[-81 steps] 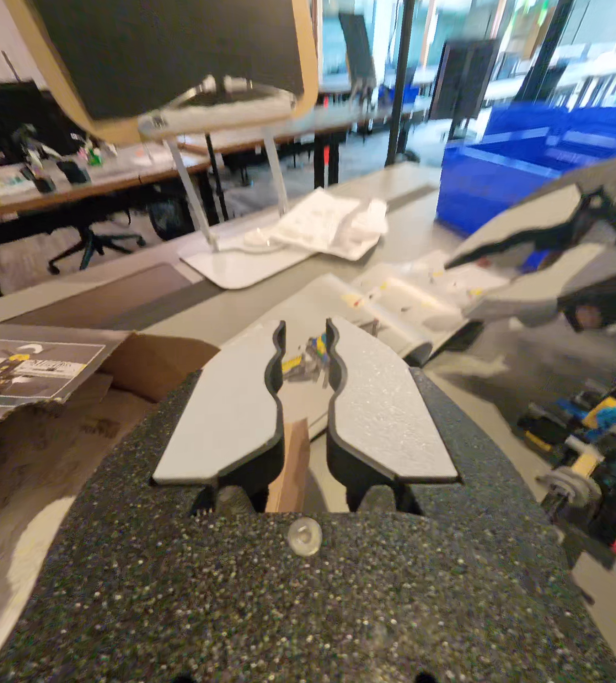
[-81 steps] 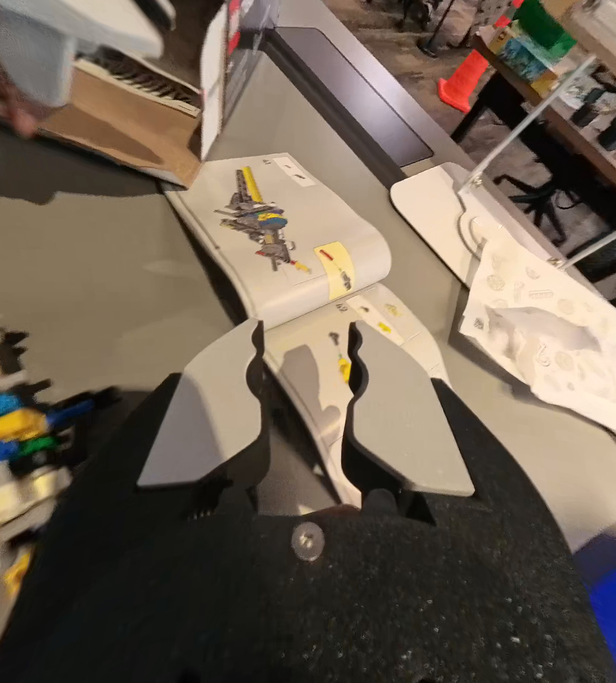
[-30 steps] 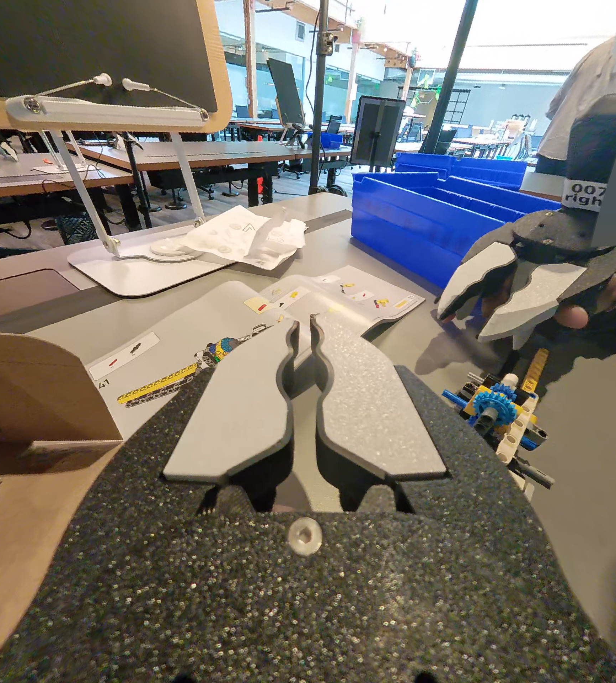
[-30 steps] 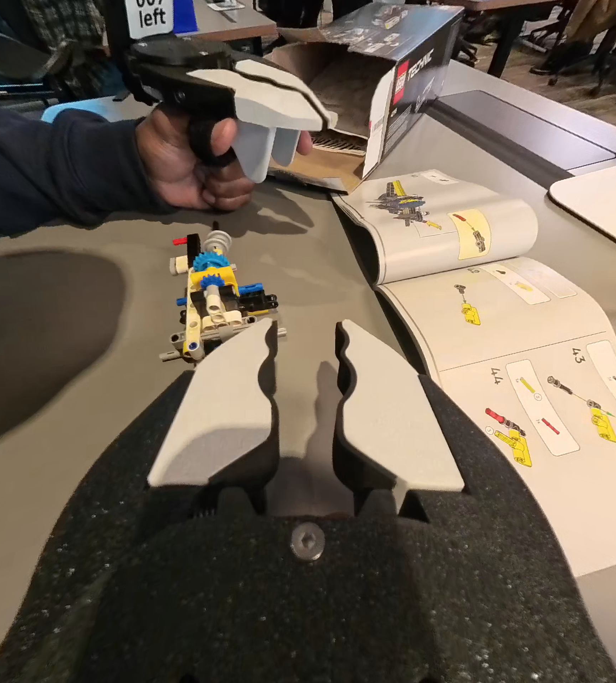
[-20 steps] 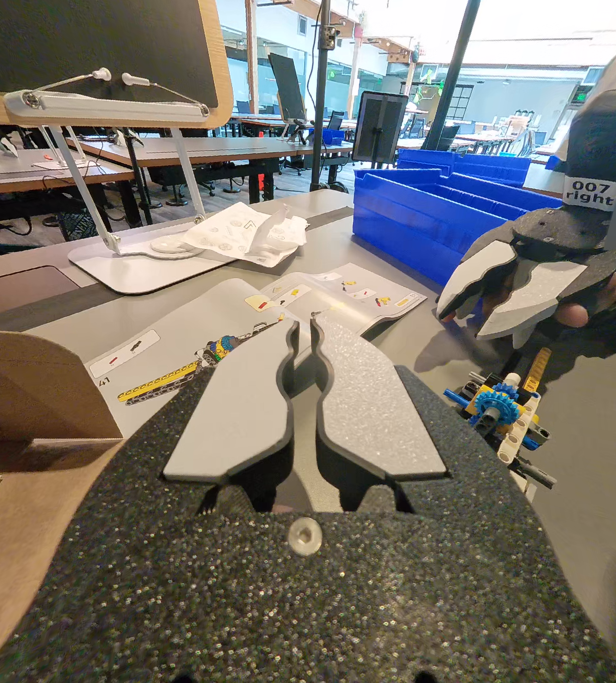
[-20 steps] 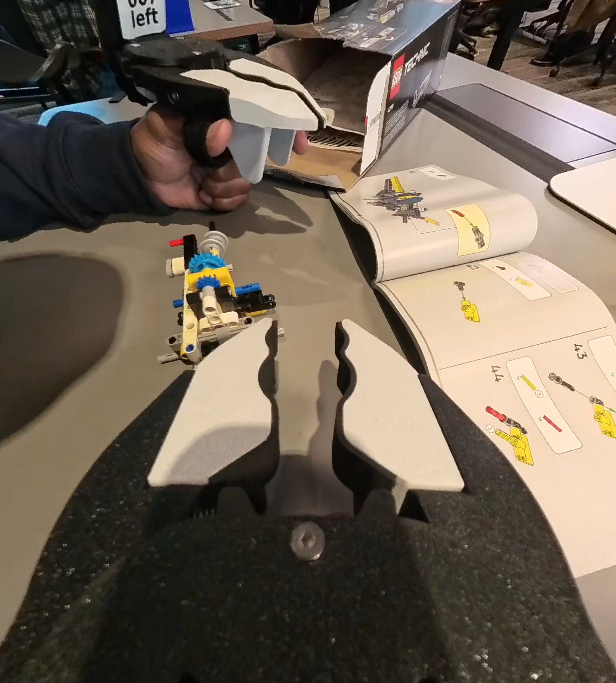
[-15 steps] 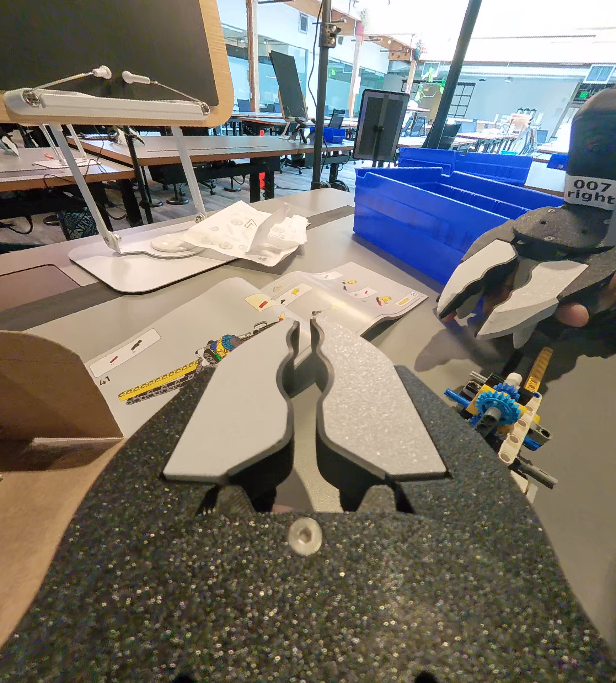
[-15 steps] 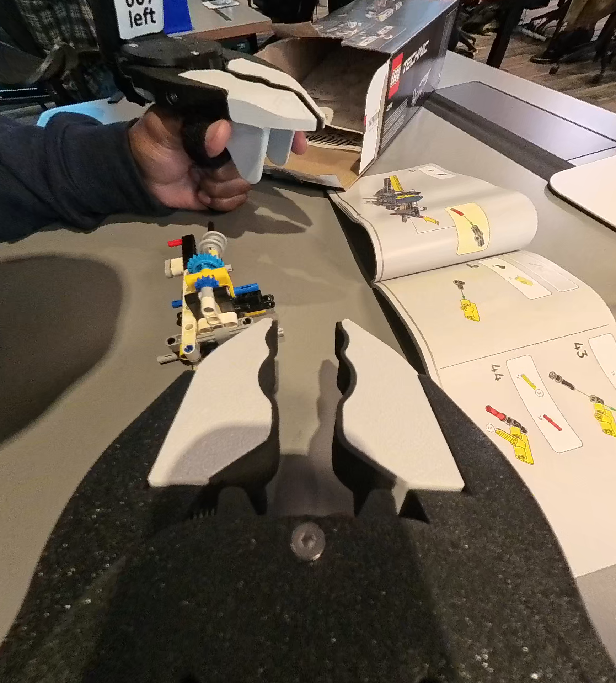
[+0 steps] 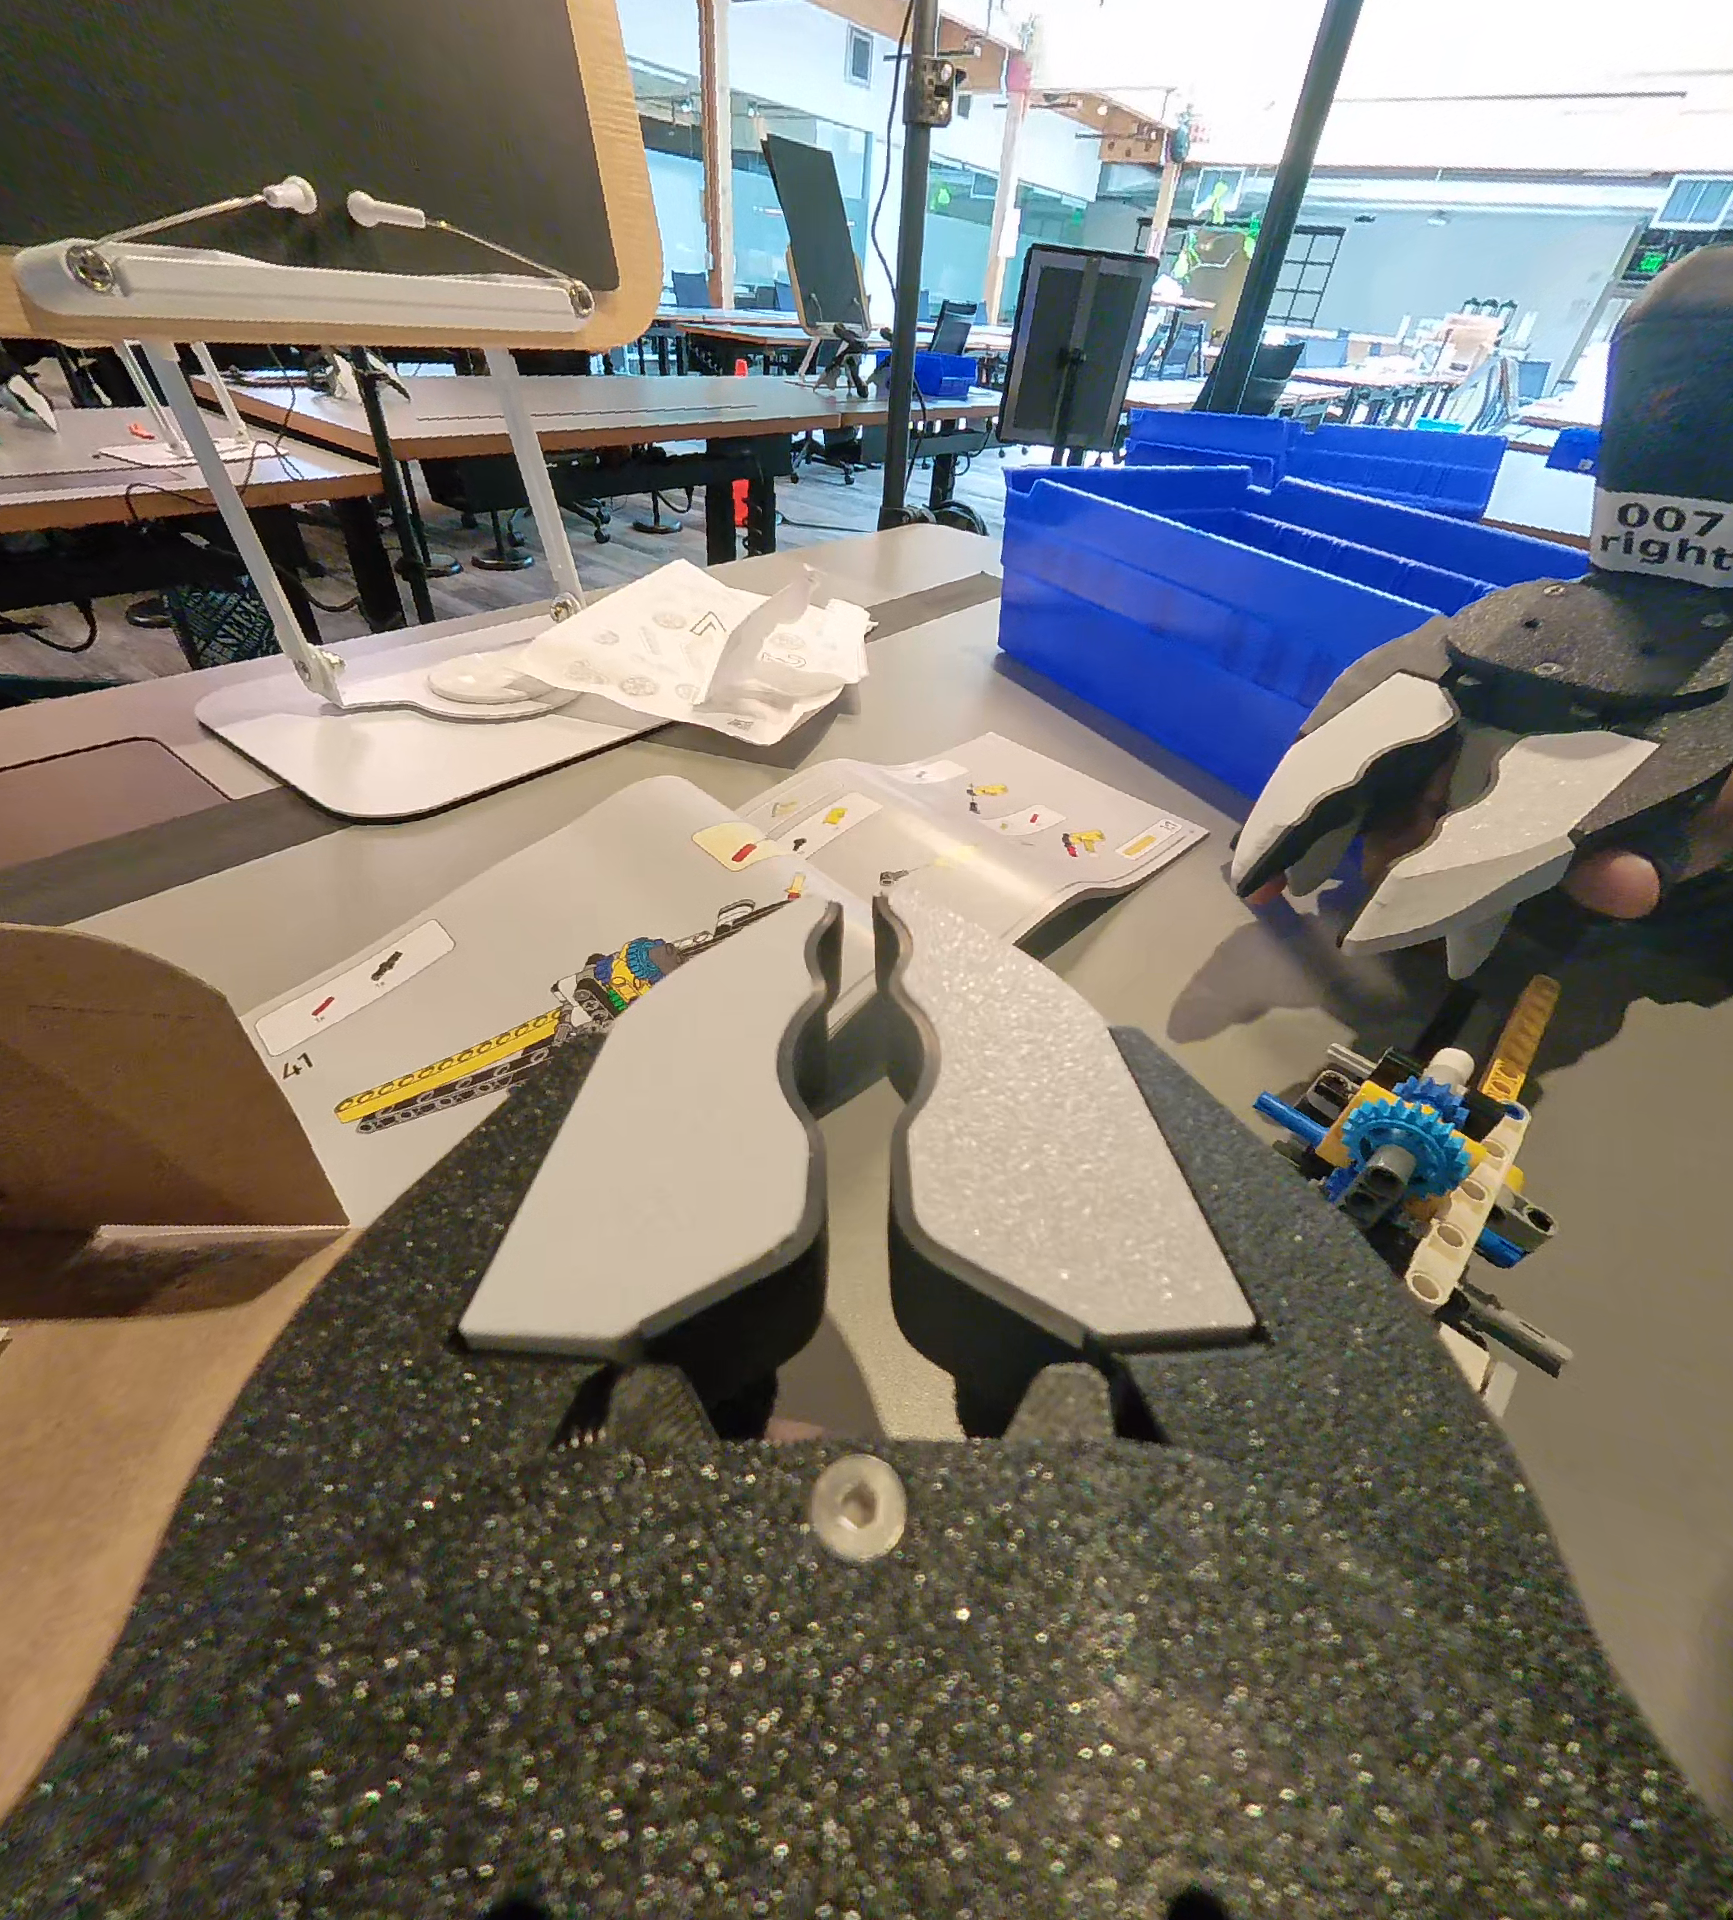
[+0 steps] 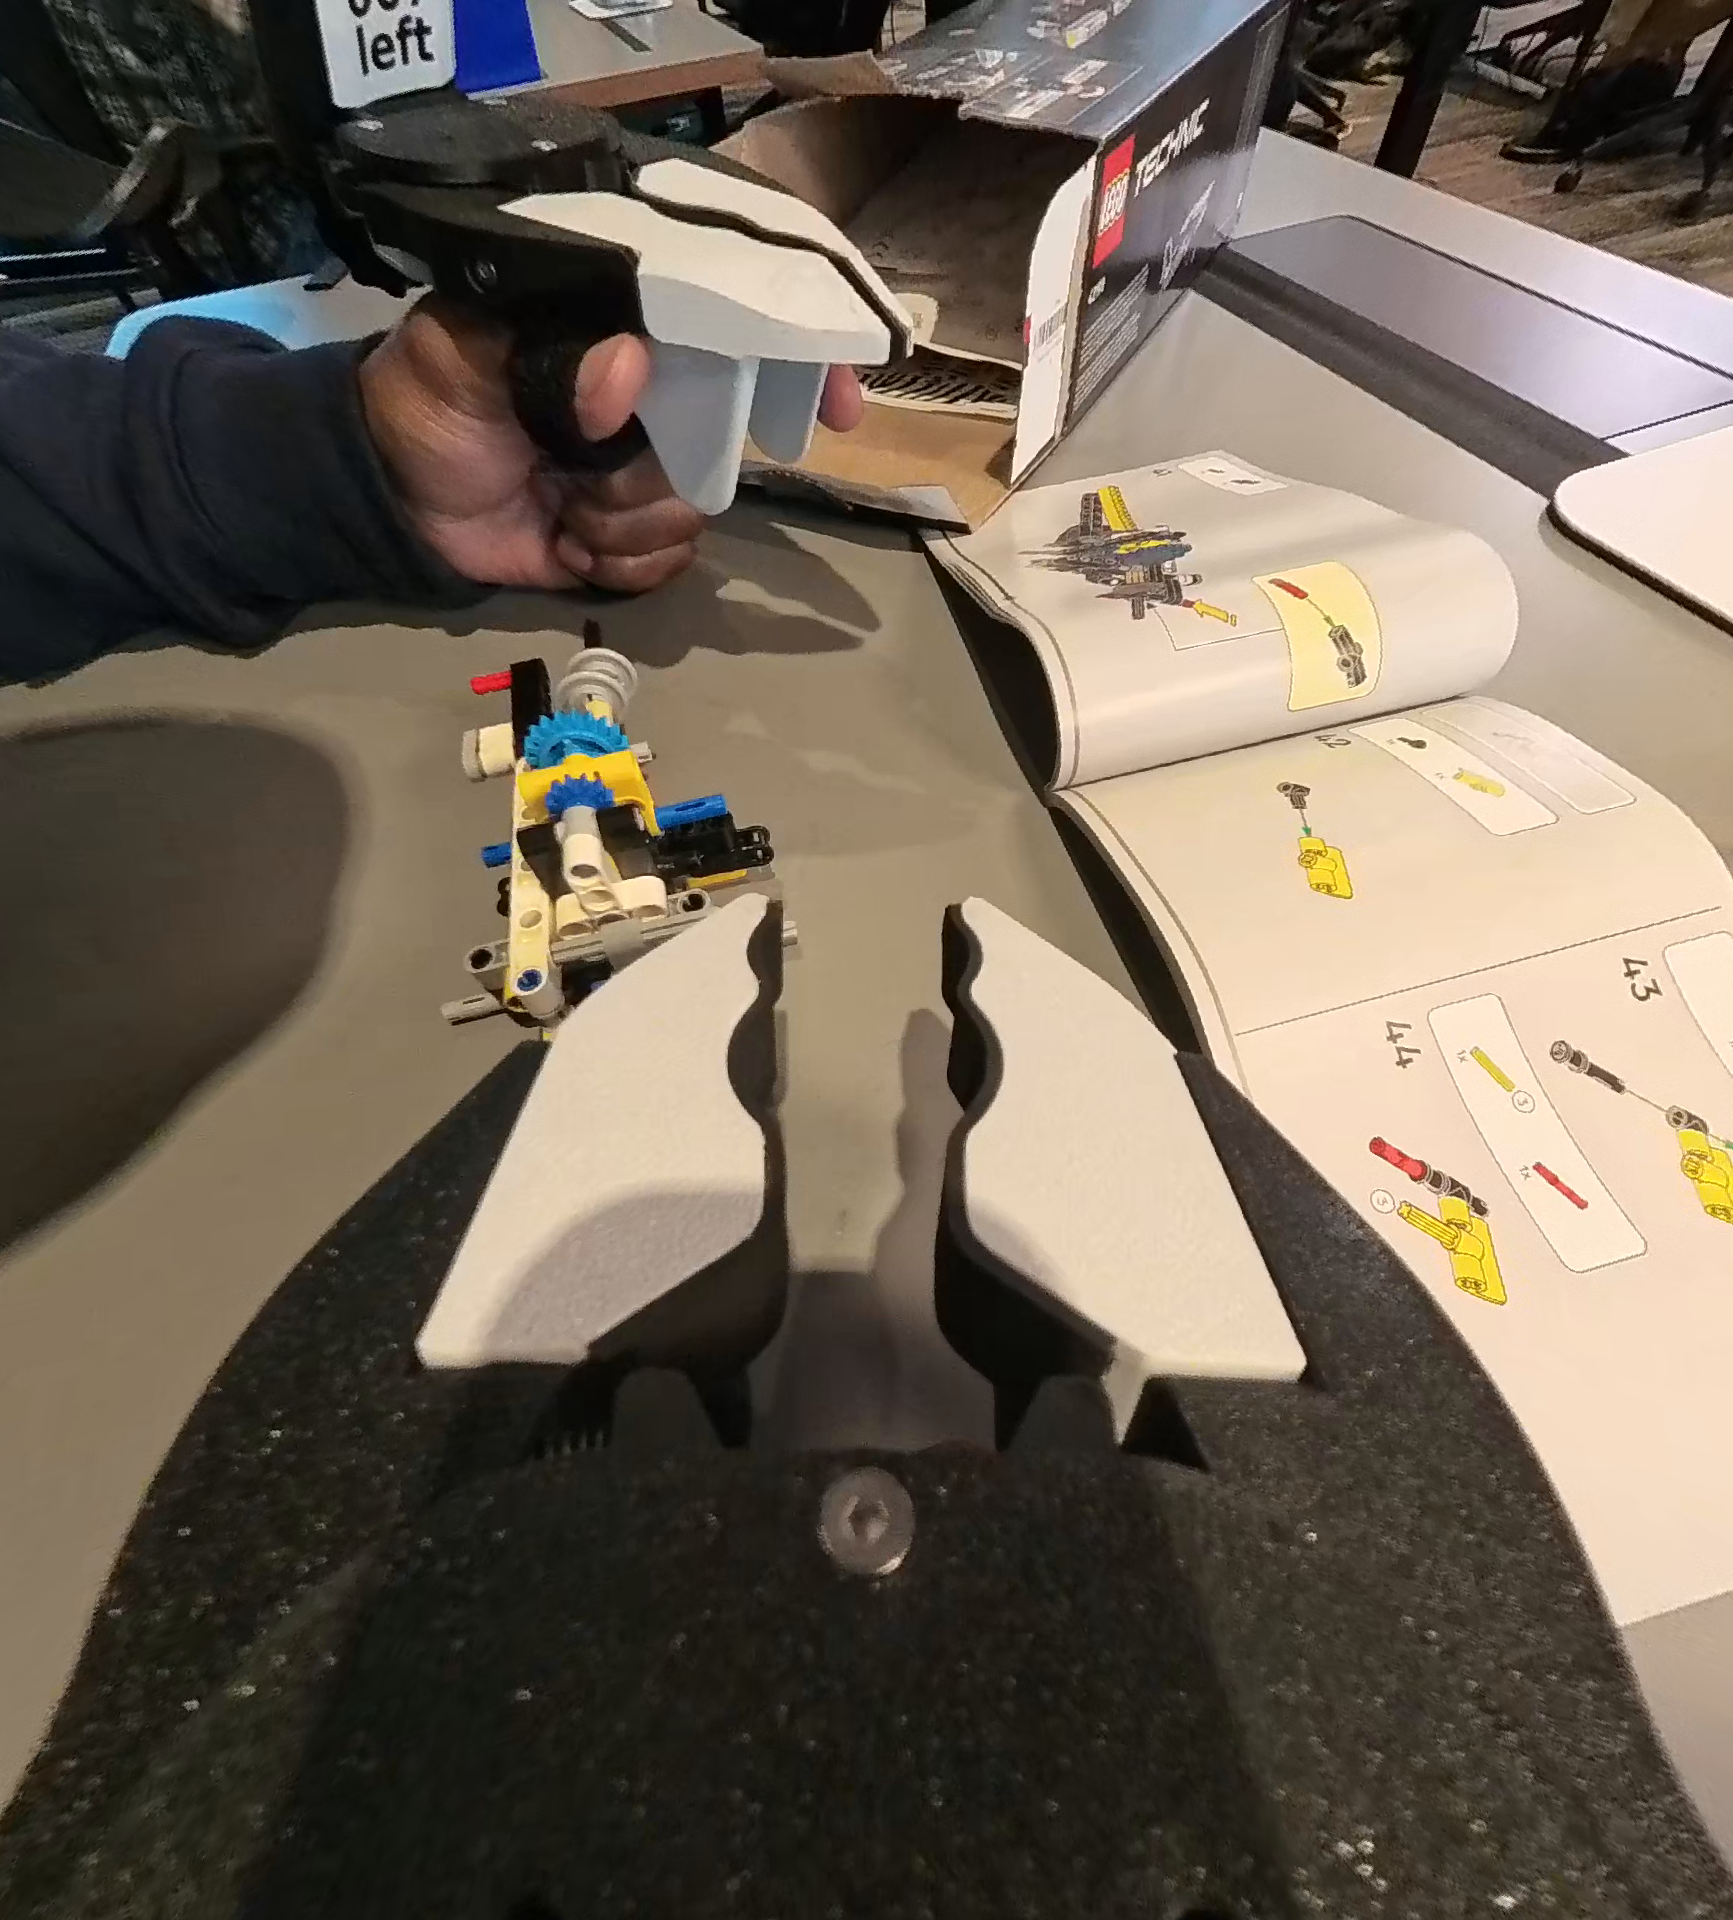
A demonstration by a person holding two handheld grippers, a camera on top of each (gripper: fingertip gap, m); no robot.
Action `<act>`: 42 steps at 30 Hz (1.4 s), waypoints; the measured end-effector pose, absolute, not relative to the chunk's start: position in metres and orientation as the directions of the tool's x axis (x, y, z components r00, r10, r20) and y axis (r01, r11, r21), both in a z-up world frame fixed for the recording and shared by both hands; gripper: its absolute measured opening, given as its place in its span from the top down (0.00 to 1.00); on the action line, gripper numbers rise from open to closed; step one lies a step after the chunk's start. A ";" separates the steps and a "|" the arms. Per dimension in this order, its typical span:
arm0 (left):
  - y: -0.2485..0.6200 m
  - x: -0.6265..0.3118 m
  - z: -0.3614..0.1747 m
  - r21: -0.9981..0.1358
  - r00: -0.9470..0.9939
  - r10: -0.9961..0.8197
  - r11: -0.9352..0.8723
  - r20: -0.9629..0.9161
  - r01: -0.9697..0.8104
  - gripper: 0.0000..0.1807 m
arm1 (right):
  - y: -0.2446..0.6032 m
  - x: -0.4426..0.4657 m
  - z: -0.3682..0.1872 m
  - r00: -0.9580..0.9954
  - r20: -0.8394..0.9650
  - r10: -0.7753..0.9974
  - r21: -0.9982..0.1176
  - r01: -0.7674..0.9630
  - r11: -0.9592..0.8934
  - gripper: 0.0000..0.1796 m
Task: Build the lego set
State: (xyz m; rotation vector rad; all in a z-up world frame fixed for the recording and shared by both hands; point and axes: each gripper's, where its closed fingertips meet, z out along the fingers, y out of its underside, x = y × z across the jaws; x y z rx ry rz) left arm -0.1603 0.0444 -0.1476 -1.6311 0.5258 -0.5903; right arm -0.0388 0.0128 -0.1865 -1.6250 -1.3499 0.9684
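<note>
A grey table (image 10: 218,1143) in an open-plan office carries the half-built lego model (image 10: 597,831), with the open instruction booklet (image 10: 1464,935) at its 3 o'clock. The left gripper (image 9: 857,914) has its fingers nearly together on nothing, and the right gripper (image 10: 857,914) has its fingers apart and empty. Since half a second ago, nothing has visibly shifted.

Quick count of the desk: one half-built lego model (image 10: 600,844) mid-left in the right wrist view, one booklet (image 10: 1381,894) open at right, one opened box (image 10: 1070,208) at the top. Two grippers: the left gripper (image 10: 877,312) at upper left, and the right gripper (image 9: 1309,914) at the right edge of the left wrist view. Also there: one lamp (image 9: 301,281) upper left, one crumpled sheet (image 9: 716,655) on its base, and blue bins (image 9: 1205,582) upper right, at least two, can't tell exactly. Two blue gears (image 10: 576,743) on the model.
</note>
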 end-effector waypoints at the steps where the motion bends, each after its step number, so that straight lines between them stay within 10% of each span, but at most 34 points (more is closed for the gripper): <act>1: 0.044 -0.160 -0.148 -0.991 0.764 -0.640 -0.135 0.082 -0.007 0.97 | 0.013 -0.039 -0.187 0.139 -0.067 0.988 -0.918 0.380 -0.116 0.84; 31: 0.046 -0.162 -0.149 -0.990 0.777 -0.626 -0.137 0.071 -0.020 0.97 | -0.019 0.050 -0.095 0.213 0.099 0.972 -0.946 0.322 0.026 0.85; 42: 0.050 -0.168 -0.148 -0.991 0.806 -0.586 -0.131 0.083 0.007 0.97 | 0.048 0.202 -0.116 0.047 0.343 0.938 -0.623 0.759 0.189 0.85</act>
